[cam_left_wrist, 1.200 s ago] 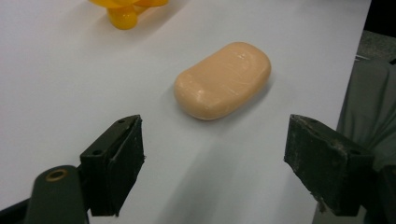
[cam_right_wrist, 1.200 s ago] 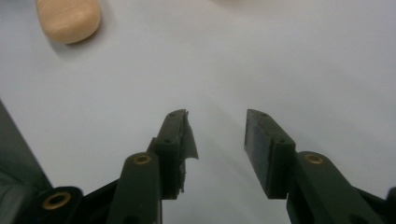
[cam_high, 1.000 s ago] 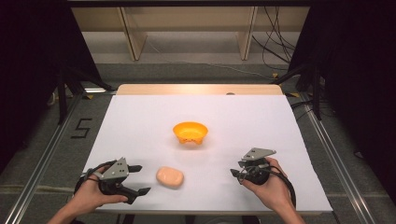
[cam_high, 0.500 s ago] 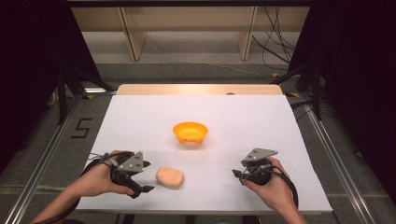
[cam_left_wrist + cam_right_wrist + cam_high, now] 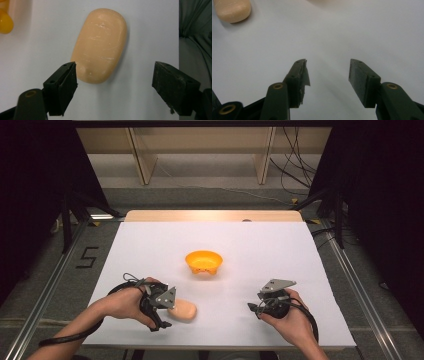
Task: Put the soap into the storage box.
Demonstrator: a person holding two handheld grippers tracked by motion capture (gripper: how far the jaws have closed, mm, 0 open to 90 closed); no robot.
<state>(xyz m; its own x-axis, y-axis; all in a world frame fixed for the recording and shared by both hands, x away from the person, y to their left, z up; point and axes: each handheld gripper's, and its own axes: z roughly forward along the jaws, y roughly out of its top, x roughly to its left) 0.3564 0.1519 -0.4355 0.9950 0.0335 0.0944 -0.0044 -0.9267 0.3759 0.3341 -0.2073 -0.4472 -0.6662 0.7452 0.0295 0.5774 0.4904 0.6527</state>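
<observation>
High view: the left gripper (image 5: pixel 167 312) is held just beside the peach soap bar (image 5: pixel 183 310) near the table's (image 5: pixel 300 270) front edge; the orange bowl (image 5: pixel 203 261) stands farther back; the right gripper (image 5: pixel 255 307) is kept well apart.
Left gripper view: jaws are spread wide, having just been opening; the soap bar (image 5: pixel 100 45) lies ahead, its near end reaching between the tips, unpinched.
Right gripper view: jaws are parted over bare table; the soap bar (image 5: pixel 232 10) is seen at upper left.

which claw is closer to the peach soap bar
Left. The left claw is open right at the soap bar, not gripping it; the right claw sits well off to its side, open.
</observation>
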